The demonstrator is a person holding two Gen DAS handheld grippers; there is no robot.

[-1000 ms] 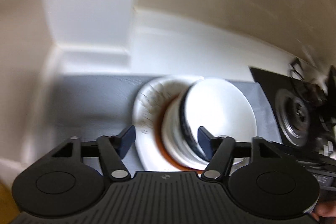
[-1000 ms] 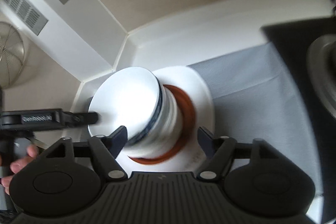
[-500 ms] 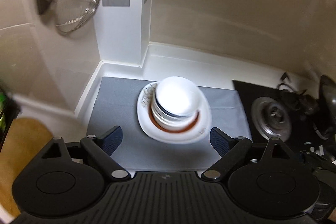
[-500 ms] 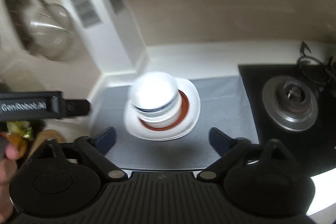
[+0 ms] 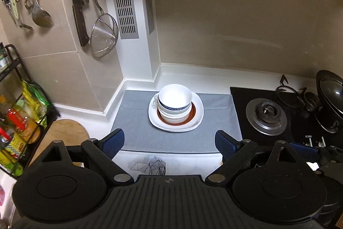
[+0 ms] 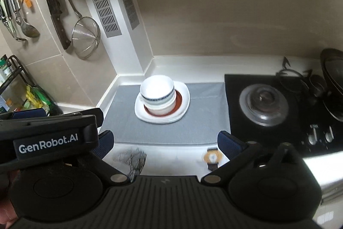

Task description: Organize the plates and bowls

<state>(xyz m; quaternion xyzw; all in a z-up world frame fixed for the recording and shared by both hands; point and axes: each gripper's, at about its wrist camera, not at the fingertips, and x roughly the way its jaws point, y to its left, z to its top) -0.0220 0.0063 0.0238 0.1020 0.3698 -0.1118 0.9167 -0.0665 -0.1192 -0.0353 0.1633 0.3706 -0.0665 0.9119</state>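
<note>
A stack of white bowls (image 5: pixel 175 100), the top one with a blue band, stands on a brown-rimmed plate (image 5: pixel 191 116) on white square plates (image 5: pixel 198 111), all on a grey mat (image 5: pixel 137 121). The stack shows in the right wrist view too (image 6: pixel 157 93). My left gripper (image 5: pixel 169 143) is open and empty, well back from the stack near the counter's front. My right gripper (image 6: pixel 165 141) is open and empty, also held back. The left gripper's body (image 6: pixel 47 134) shows at the left of the right wrist view.
A gas hob (image 5: pixel 265 114) with a wok (image 5: pixel 330 100) lies right of the mat. A strainer (image 5: pixel 104 37), a cleaver and ladles hang on the left wall. A rack with packets (image 5: pixel 19 121) and a wooden board (image 5: pixel 66 132) stand at left.
Both grippers have pulled back and up from close around the bowl stack to the counter's front. Both opened wider. The stack stays on the mat.
</note>
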